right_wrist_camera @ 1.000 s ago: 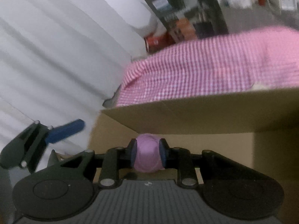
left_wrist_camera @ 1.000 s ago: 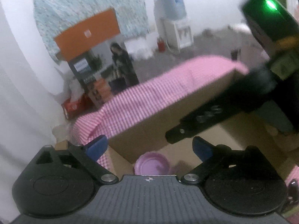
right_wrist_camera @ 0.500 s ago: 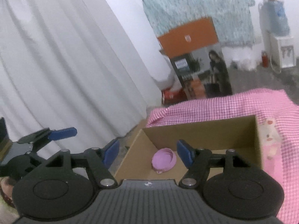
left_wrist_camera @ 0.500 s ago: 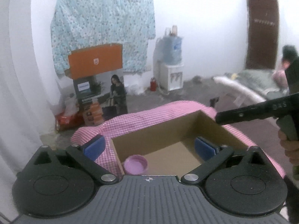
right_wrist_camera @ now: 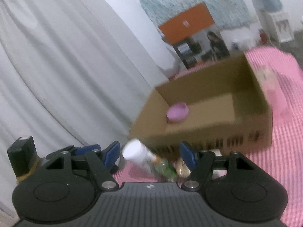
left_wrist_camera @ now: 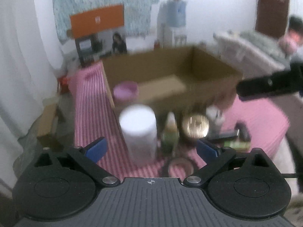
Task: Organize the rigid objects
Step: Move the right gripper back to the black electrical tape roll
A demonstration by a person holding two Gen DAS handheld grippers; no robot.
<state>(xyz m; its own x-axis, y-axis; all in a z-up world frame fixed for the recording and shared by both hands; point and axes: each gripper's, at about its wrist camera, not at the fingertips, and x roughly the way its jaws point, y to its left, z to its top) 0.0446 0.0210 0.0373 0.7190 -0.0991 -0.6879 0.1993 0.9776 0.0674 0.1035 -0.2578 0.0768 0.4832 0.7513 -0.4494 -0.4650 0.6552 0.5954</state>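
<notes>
Both tools (left_wrist_camera: 150, 149) (right_wrist_camera: 149, 154) agape, empty

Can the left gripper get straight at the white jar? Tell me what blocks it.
Probably yes. The left gripper is open, and the white jar stands upright right ahead of it with nothing between; the green bottle stands close beside it.

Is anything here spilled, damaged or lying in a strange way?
Nothing stands out, though both views are blurred. The purple bowl sits in the box, and the white jar and green bottle stand upright before it.
</notes>
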